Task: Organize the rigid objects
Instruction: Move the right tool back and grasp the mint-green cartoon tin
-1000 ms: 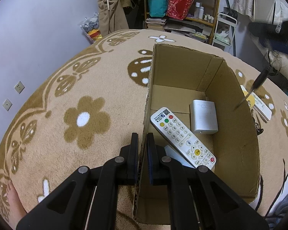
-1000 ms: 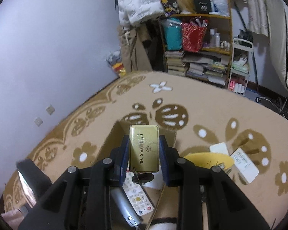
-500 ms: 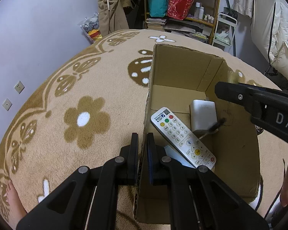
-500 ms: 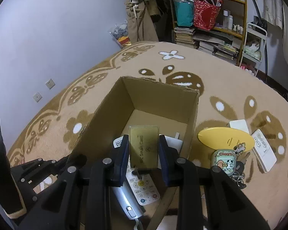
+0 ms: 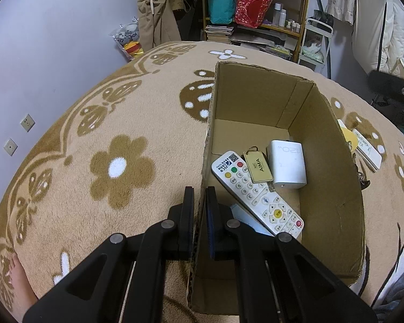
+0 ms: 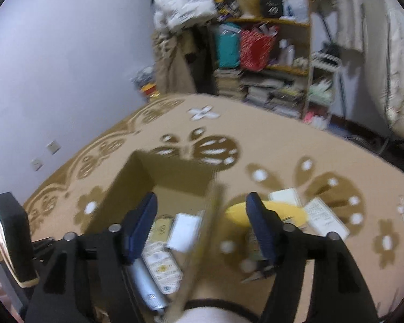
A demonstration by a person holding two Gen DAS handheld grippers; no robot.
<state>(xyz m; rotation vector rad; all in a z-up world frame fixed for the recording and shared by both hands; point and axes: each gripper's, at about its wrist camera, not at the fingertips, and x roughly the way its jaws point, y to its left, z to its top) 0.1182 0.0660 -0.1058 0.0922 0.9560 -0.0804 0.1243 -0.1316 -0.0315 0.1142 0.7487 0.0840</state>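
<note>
An open cardboard box [image 5: 326,145] stands on the carpet. My left gripper [image 5: 199,202] is shut on its left wall. Inside lie a white remote [image 5: 256,196], a gold NFC card tag [image 5: 258,164] resting on it, and a white charger block [image 5: 286,164]. My right gripper [image 6: 202,215] is open and empty, raised above the box's right wall [image 6: 202,231]; the view is blurred. The gold tag [image 6: 161,228], charger [image 6: 184,231] and remote [image 6: 163,266] show below it.
On the carpet right of the box lie a yellow oval object [image 6: 266,212], a white card box [image 6: 326,219], another white piece [image 6: 284,196] and keys [image 6: 258,270]. A cluttered shelf [image 5: 256,8] stands at the back. A bare foot [image 5: 18,277] is at lower left.
My right gripper opened and let go of the gold tag, which now lies on the remote in the box. The gripper then rose and moved back. The left gripper stayed still.
</note>
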